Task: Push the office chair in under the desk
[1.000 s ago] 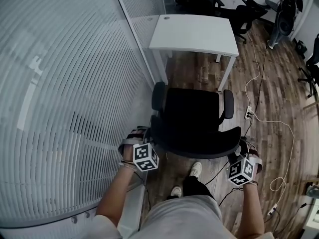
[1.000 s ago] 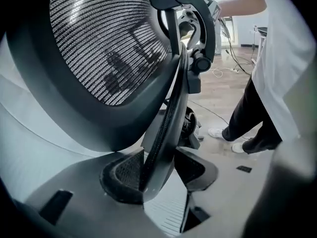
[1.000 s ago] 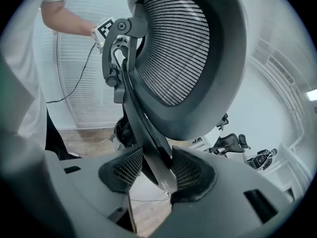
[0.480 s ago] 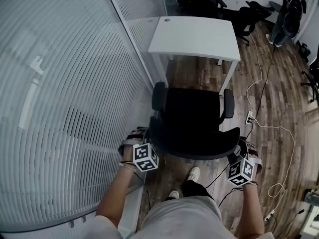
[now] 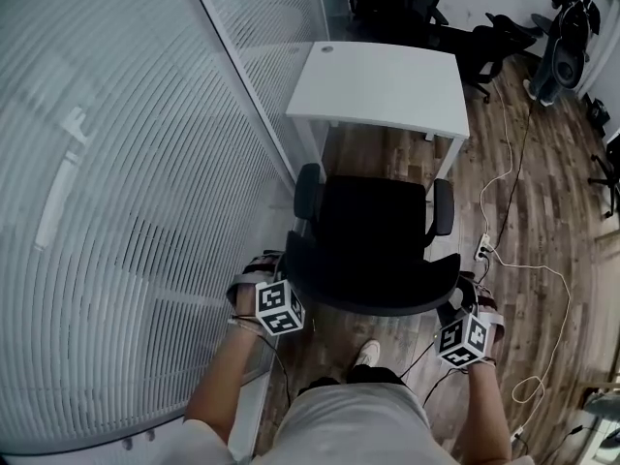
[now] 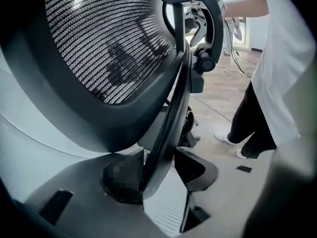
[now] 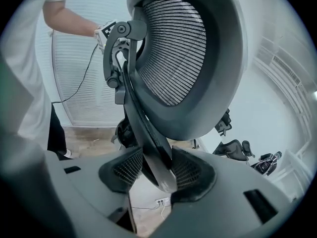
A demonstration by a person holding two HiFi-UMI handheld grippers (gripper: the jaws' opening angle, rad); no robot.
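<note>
Left forearm (image 5: 219, 384) and right forearm (image 5: 484, 417) extended from 6 o'clock; left gripper (image 5: 260, 277) at 7 o'clock, right gripper (image 5: 473, 298) at 4 o'clock, both angled downward, jaws clamped on the backrest rim (image 5: 373, 300).

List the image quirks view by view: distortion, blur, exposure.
Head view: fisheye bends the slatted wall into arcs; the office chair is crushed to near-black, the white desk evenly lit. Left gripper view: dark vignetted edges, near jaws soft, mesh backrest sharp. Right gripper view: round vignette, crisp mesh, pale washed-out background.
</note>
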